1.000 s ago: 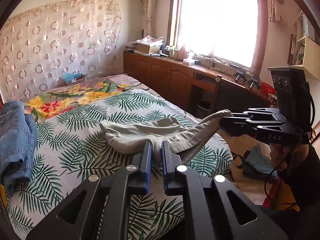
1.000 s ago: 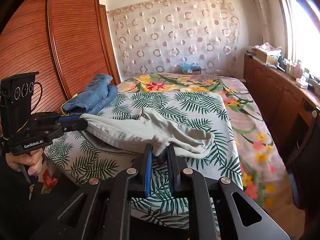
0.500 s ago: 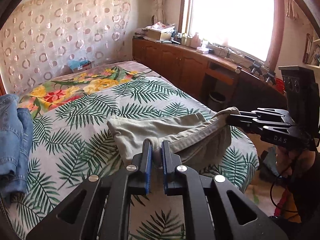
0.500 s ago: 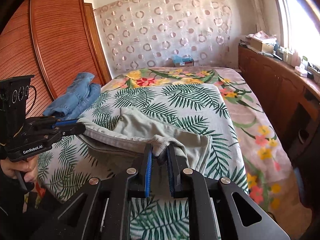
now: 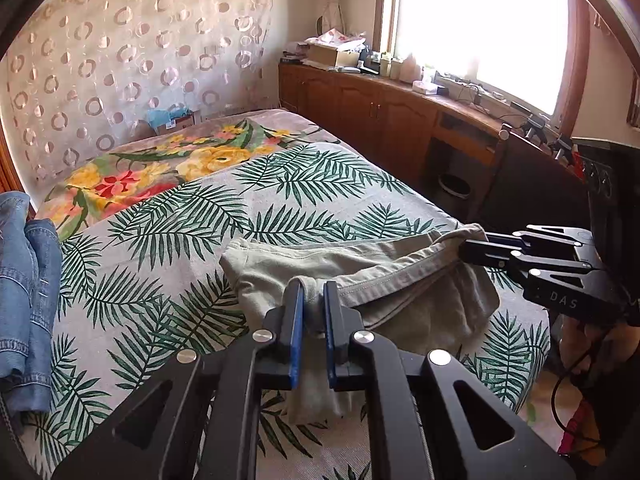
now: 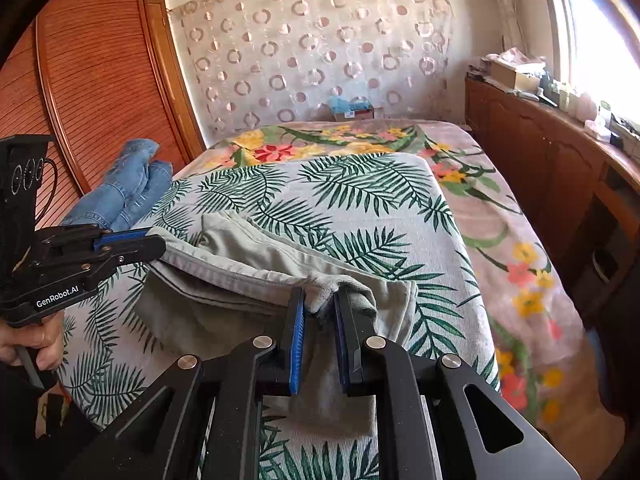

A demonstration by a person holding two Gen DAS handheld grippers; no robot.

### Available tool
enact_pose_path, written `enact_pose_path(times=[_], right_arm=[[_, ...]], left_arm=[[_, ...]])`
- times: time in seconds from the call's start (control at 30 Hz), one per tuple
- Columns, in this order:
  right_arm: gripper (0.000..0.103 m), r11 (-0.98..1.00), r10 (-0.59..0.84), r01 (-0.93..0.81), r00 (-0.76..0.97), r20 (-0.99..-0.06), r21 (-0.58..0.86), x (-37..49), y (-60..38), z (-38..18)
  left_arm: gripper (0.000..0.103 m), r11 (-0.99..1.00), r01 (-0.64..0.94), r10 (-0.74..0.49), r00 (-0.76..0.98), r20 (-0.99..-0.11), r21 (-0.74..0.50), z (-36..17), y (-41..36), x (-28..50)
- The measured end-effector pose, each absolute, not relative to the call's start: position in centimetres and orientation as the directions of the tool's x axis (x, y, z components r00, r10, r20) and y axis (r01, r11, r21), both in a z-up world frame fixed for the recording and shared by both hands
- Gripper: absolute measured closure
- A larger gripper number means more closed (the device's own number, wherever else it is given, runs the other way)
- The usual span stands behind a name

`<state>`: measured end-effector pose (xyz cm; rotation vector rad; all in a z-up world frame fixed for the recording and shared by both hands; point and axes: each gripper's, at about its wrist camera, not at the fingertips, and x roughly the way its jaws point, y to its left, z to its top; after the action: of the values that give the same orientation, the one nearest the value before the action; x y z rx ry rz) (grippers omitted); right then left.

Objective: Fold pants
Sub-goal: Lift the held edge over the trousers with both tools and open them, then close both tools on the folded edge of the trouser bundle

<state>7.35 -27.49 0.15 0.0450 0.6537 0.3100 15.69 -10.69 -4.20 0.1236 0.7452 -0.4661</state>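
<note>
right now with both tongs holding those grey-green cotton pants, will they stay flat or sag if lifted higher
Likely sag: the grey-green cotton pants already droop between the left tongs and the right tongs, with loose cloth hanging below the pinched edge. They seem light, since small pinches carry them. Probably not slippery, as the woven fabric bunches between the blue pads.

I am viewing a bed covered by a palm-leaf sheet lying over a floral blanket. Blue denim jeans are resting at the sheet's edge beside a slatted wooden wardrobe. A circle-patterned curtain is hanging behind, and a cluttered wooden cabinet is running beneath the window.
</note>
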Motion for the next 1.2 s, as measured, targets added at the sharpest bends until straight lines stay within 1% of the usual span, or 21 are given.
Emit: enact_pose_path(times=[0.47,0.5,0.6,0.67,0.73,0.77,0.83,0.87,0.9,0.93,1.0,1.2], right_arm=[[0.089,0.959,0.279,-0.249,0.742,-0.610,0.135,8.5,-27.4,-0.4],[0.085,0.960,0.275,-0.250,0.744,-0.609,0.129,8.4,-27.3,-0.3],[0.079,0.966,0.251,-0.238,0.758,-0.602,0.103,8.2,-27.3,-0.1],[0.073,0.968,0.243,-0.233,0.765,-0.597,0.095,8.0,-27.4,0.2],[0.067,0.968,0.242,-0.236,0.773,-0.587,0.089,7.6,-27.5,0.3],[0.066,0.967,0.243,-0.240,0.776,-0.583,0.085,7.3,-27.5,0.4],[0.060,0.969,0.234,-0.239,0.779,-0.581,0.069,6.9,-27.6,0.3],[0.059,0.970,0.225,-0.235,0.782,-0.581,0.060,6.7,-27.7,0.1],[0.057,0.970,0.222,-0.235,0.783,-0.581,0.053,6.5,-27.9,-0.1],[0.055,0.970,0.222,-0.238,0.783,-0.581,0.050,6.3,-27.9,-0.2],[0.052,0.968,0.229,-0.245,0.782,-0.580,0.051,6.0,-28.1,-0.6],[0.051,0.972,0.198,-0.235,0.748,-0.633,0.025,7.0,-28.4,-2.0]], left_arm=[[0.093,0.906,0.422,-0.321,0.641,-0.698,-0.029,-5.4,-11.3,16.5],[0.092,0.908,0.418,-0.317,0.640,-0.700,-0.029,-5.5,-11.3,16.6],[0.089,0.910,0.412,-0.316,0.640,-0.700,-0.034,-5.6,-11.1,16.5],[0.085,0.912,0.409,-0.316,0.642,-0.699,-0.037,-5.5,-11.0,16.4],[0.076,0.913,0.406,-0.317,0.642,-0.698,-0.040,-5.4,-10.9,16.3],[0.072,0.913,0.406,-0.317,0.642,-0.698,-0.041,-5.3,-10.8,16.2],[0.056,0.913,0.405,-0.323,0.643,-0.695,-0.049,-5.3,-10.5,16.0],[0.054,0.912,0.406,-0.328,0.643,-0.692,-0.055,-5.2,-10.4,15.9],[0.048,0.911,0.407,-0.330,0.641,-0.693,-0.057,-5.3,-10.3,15.8],[0.037,0.912,0.406,-0.329,0.641,-0.694,-0.057,-5.4,-10.2,15.7],[0.026,0.911,0.408,-0.338,0.639,-0.691,-0.069,-5.8,-10.1,15.6],[0.026,0.914,0.402,-0.316,0.613,-0.724,-0.059,-7.7,-10.2,16.1]])
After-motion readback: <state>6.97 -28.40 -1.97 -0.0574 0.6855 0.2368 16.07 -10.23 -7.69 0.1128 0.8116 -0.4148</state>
